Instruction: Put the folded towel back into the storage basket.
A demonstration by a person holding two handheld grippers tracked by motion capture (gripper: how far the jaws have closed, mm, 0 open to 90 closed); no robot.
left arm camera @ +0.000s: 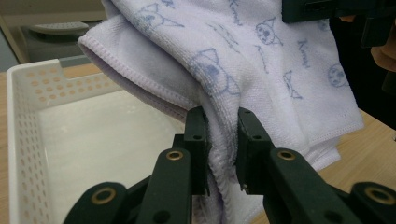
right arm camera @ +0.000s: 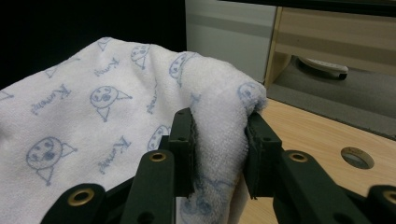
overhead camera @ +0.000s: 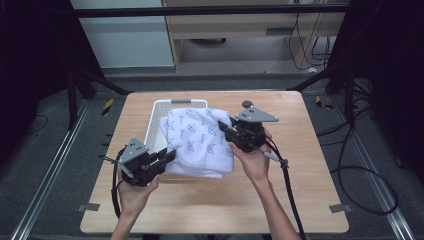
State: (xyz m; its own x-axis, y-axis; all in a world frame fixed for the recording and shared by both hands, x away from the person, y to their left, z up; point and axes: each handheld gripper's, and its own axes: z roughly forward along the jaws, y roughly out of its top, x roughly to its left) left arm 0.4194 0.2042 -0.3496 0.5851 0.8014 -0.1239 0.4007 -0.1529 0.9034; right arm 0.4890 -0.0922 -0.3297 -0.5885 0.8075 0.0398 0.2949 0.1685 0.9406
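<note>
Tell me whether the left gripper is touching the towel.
Touching. The left gripper view shows the left gripper with both jaws pinched on a fold of the towel.

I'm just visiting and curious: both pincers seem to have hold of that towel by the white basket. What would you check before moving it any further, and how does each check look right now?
1. Left gripper has cloth between its jaws: ok; the towel has a hemmed edge pinched there.
2. Right gripper has cloth between its jaws: ok; a thick fold is clamped.
3. Basket ready to take the towel: ok; the part of its floor in the left gripper view is bare.
4. Towel over the basket: not ok yet; part overlaps it, the rest hangs over the table.
5. Small round object out of the way: ok; it lies apart on the table beyond the right gripper.
6. Grip firm enough: cannot tell.
</note>
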